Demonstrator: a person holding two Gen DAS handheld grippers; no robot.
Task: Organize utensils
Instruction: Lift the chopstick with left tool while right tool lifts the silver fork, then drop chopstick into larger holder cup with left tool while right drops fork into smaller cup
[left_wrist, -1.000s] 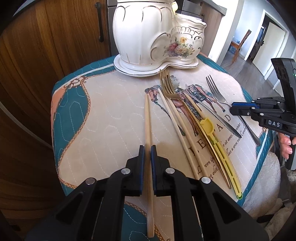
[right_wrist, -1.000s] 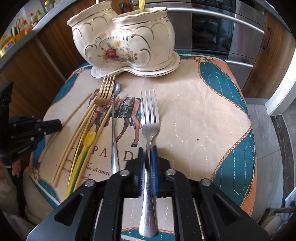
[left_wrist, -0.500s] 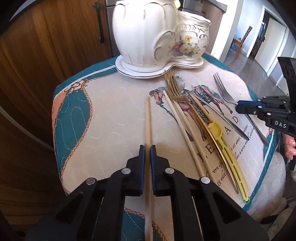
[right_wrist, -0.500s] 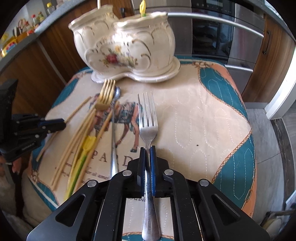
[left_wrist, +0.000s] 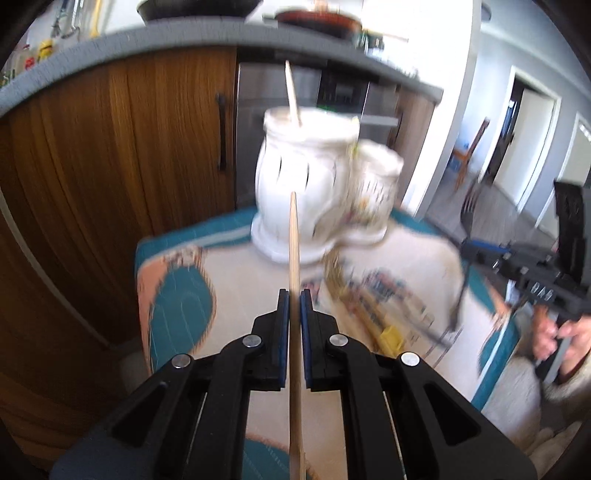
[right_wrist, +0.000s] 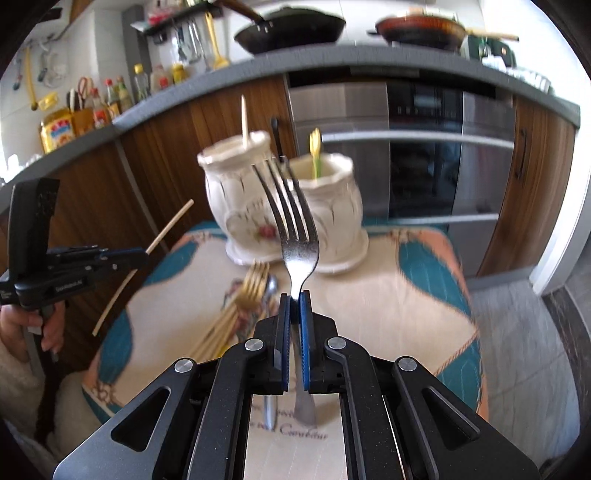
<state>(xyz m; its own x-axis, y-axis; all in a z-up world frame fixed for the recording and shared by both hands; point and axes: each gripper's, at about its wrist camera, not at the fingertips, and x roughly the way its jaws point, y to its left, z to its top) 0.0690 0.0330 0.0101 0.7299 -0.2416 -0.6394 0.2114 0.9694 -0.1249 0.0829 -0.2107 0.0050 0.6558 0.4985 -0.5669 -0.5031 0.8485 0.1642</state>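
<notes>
Blurring hides the cloth (left_wrist: 413, 266) print; chopstick (left_wrist: 294, 258) and fork (right_wrist: 295, 236) stay sharp.

You have two tongs in play: left tongs (left_wrist: 294, 295), right tongs (right_wrist: 294, 297). One chopstick (left_wrist: 294, 236) and one steel fork (right_wrist: 295, 236) are lifted. One two-part ceramic holder (right_wrist: 280, 206) contains one stick (right_wrist: 244, 120) and one yellow utensil (right_wrist: 315, 151). One gold fork (right_wrist: 255, 284) and one spoon (right_wrist: 272, 288) are countable below (remaining sticks too blurred to count).
</notes>
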